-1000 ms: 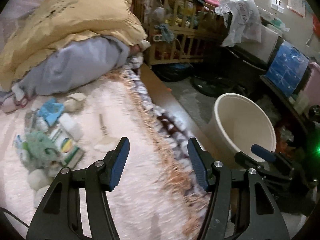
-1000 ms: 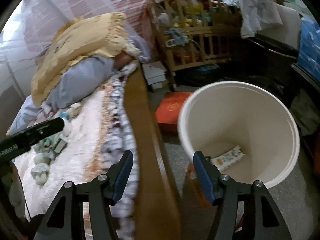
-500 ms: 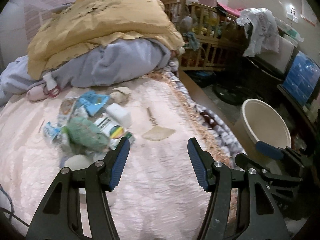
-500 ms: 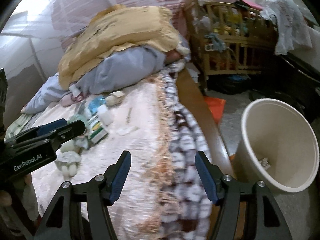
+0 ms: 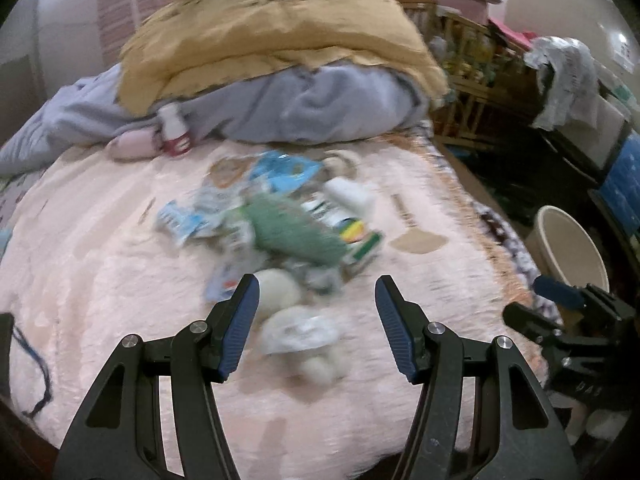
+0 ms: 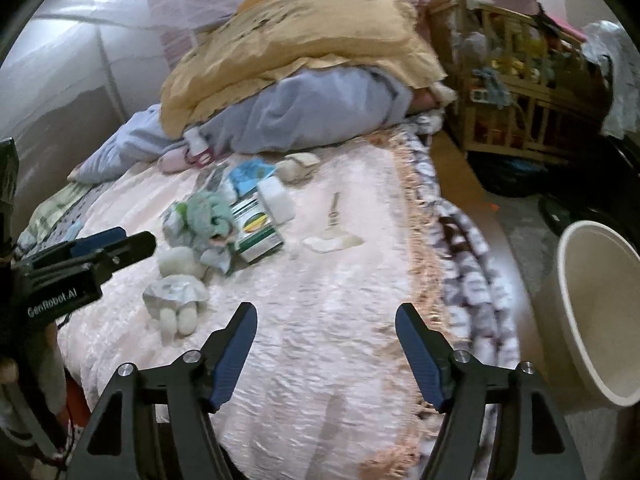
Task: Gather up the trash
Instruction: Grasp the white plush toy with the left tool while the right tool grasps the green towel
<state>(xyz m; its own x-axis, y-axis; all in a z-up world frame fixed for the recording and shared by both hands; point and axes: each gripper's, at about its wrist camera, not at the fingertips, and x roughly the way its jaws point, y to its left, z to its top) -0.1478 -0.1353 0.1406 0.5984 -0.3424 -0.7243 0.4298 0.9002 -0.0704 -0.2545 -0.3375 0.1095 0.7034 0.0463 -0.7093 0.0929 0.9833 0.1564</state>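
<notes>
Both grippers hovered over the bed (image 6: 320,340) with nothing held: the left gripper (image 5: 316,316) had its jaws about half open, and the right gripper (image 6: 326,344) had just been opening its jaws, nothing between them. The trash pile (image 6: 224,224) lay mid-bed, the bin (image 6: 600,320) on the floor to the right. The crumpled wrapper (image 5: 298,332) nearest the left jaws looked the best pick: approach squarely, pinch its bulk, avoid snagging the blanket.

A pink-covered bed (image 6: 320,320) (yellow quilt (image 6: 304,36) heaped on top) beside a cluttered wooden crib (image 6: 516,92).
</notes>
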